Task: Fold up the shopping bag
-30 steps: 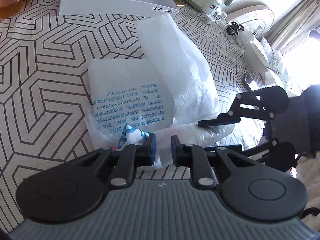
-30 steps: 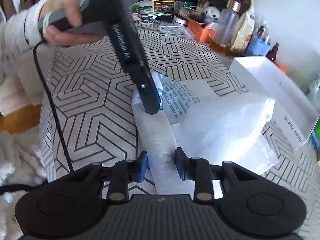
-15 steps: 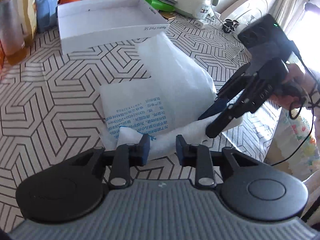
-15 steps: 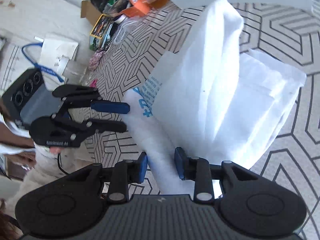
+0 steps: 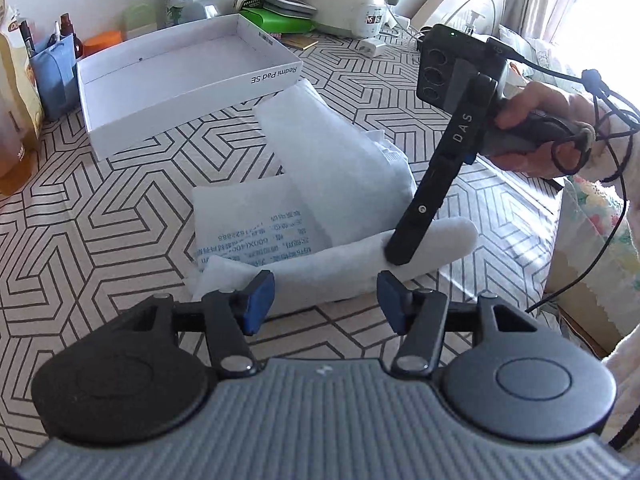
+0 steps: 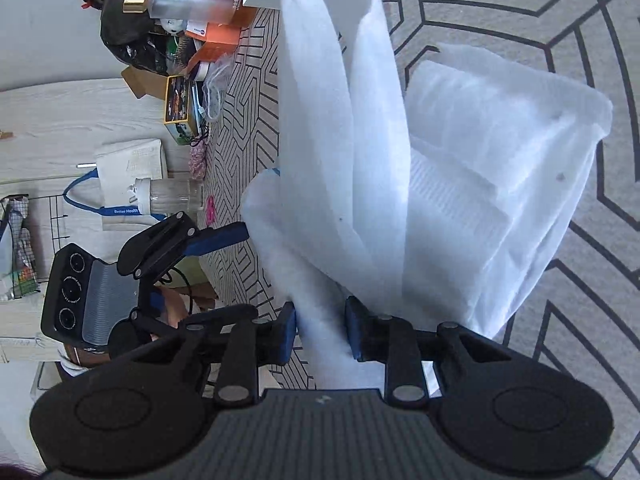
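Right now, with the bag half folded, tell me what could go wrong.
1. The left gripper has just been opening and its fingers press nothing, so the rolled edge of the shopping bag may spring loose.
2. Only the right gripper pinches the bag, on a thin band; a pull could drag the folded layers apart.
3. The white box lies against the bag's far end and might get shoved.

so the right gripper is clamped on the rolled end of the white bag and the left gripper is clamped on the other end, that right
Not quite. The right gripper does pinch the rolled white bag, but the left gripper is not clamped on it: the left wrist view shows its jaws spread apart, having just been opening, with the bag's roll lying beyond the pads and untouched.
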